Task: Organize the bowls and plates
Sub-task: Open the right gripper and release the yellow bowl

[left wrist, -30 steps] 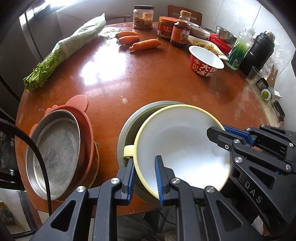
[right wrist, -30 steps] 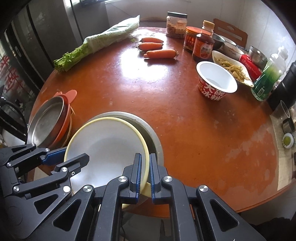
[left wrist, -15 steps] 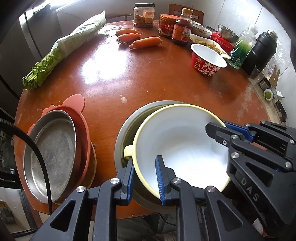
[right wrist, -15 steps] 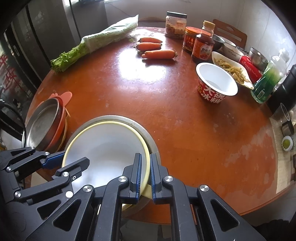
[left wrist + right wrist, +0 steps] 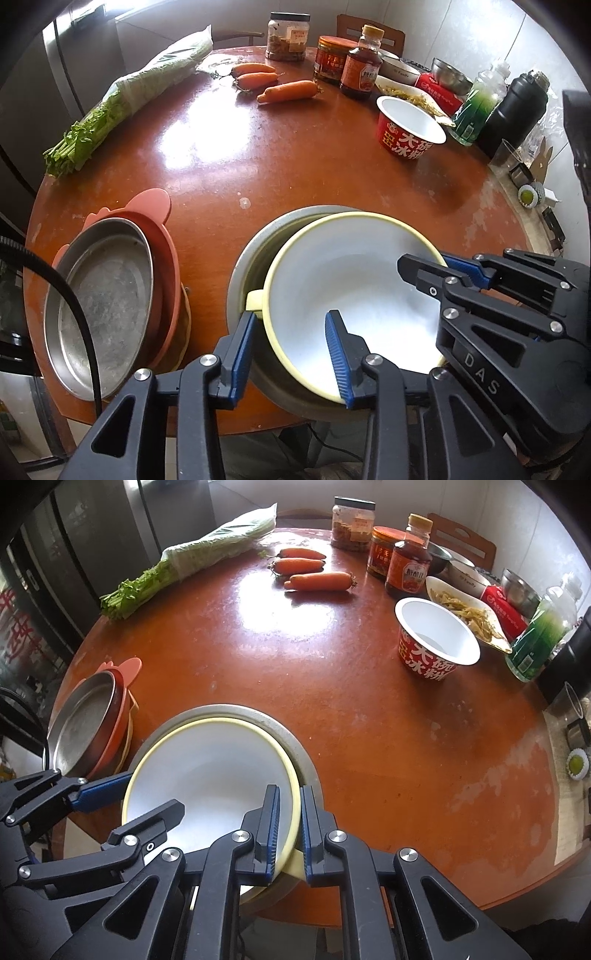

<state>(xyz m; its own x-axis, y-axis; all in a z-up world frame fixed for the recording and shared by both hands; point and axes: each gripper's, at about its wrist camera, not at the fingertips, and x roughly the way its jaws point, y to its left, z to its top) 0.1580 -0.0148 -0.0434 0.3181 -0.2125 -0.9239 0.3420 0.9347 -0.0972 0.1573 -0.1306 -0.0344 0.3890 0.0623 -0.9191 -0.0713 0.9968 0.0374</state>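
Landmark: grey metal basin at the near edge of the round red-brown table.

Left of the basin, near but apart: steel pan stacked on a pink eared plate, a yellowish piece under both. The stack tilts, its long axis running from the near edge toward the far side. A black cable crosses the pan in the left wrist view.

Inside the basin: white bowl with yellow rim, mouth up, tipped a little, pushed toward the basin's right side. Round, so no long axis; its small yellow lug points left.

Left gripper: jaws opening, straddling the bowl's left rim beside the lug, one blue pad outside, one inside; pads not pressing the rim.

Right gripper: jaws nearly closed, pinching the bowl's right rim, one pad inside, one outside.

Far left of the basin, well apart: bagged celery, lying diagonally, leaves toward the table's left edge.

Beyond the basin, far side: three carrots, a clear jar, a red-lidded jar, a sauce bottle.

Far right of the basin: red instant-noodle cup, open and upright, a white dish of food, a green bottle, a black flask.

Bare tabletop lies between the basin and these things.
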